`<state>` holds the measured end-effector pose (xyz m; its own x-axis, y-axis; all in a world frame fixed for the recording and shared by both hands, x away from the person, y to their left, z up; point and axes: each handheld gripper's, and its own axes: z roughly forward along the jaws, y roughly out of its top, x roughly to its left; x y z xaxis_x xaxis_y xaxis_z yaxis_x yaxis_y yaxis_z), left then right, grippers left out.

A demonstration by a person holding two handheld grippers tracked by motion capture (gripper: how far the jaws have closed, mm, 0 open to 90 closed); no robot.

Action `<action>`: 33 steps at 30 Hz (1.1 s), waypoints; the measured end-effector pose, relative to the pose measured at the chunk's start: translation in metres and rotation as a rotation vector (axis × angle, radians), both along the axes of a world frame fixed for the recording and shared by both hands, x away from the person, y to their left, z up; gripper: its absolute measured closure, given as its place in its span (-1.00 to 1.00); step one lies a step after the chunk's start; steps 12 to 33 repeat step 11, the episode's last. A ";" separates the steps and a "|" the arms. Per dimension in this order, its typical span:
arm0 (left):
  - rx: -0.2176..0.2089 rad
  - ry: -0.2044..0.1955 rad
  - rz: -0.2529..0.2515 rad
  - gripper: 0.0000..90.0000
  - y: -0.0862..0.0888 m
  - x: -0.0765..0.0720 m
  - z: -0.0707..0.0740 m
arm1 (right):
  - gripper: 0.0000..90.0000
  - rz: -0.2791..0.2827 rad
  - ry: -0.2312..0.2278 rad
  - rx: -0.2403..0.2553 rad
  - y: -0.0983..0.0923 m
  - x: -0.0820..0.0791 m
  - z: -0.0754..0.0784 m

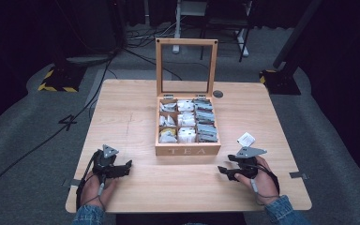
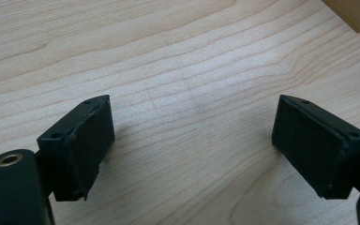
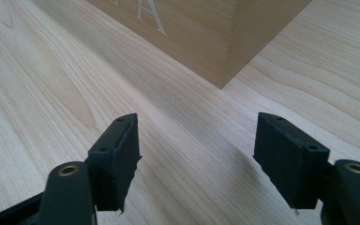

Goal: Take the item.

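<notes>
With both my left gripper (image 1: 124,167) and right gripper (image 1: 223,171) wide open and empty on the bench (image 1: 136,122), the loose tea bag (image 1: 246,139) beside the tea box (image 1: 187,150) could skid away if I pinch it flat

Tea bag (image 1: 246,139) right of tea box (image 1: 187,150)

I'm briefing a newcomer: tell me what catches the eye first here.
The open wooden tea box at mid-table, lid upright, its compartments packed with tea bags. A lone white tea bag lies right of it, beside the right gripper. The left gripper rests open near the front edge.
</notes>
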<state>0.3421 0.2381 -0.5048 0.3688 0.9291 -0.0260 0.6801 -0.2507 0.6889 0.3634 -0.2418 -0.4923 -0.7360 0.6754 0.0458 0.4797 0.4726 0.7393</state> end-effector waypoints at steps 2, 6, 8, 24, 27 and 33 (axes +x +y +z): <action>0.000 0.000 0.000 -0.70 0.000 0.000 0.000 | -0.33 0.001 0.001 -0.015 0.000 0.001 -0.002; 0.000 0.000 0.000 -0.70 0.000 0.000 0.000 | -0.49 0.006 0.023 -0.044 0.001 0.000 -0.006; 0.000 0.000 0.000 -0.70 0.000 0.000 0.000 | -0.58 0.020 0.002 -0.062 0.003 0.000 -0.008; 0.000 0.000 0.000 -0.70 0.000 0.000 0.000 | -0.77 0.023 -0.013 -0.058 0.007 0.000 -0.011; 0.000 0.000 0.000 -0.70 0.000 0.000 0.000 | -0.77 0.023 -0.013 -0.058 0.007 0.000 -0.011; 0.000 0.000 0.000 -0.70 0.000 0.000 0.000 | -0.77 0.023 -0.013 -0.058 0.007 0.000 -0.011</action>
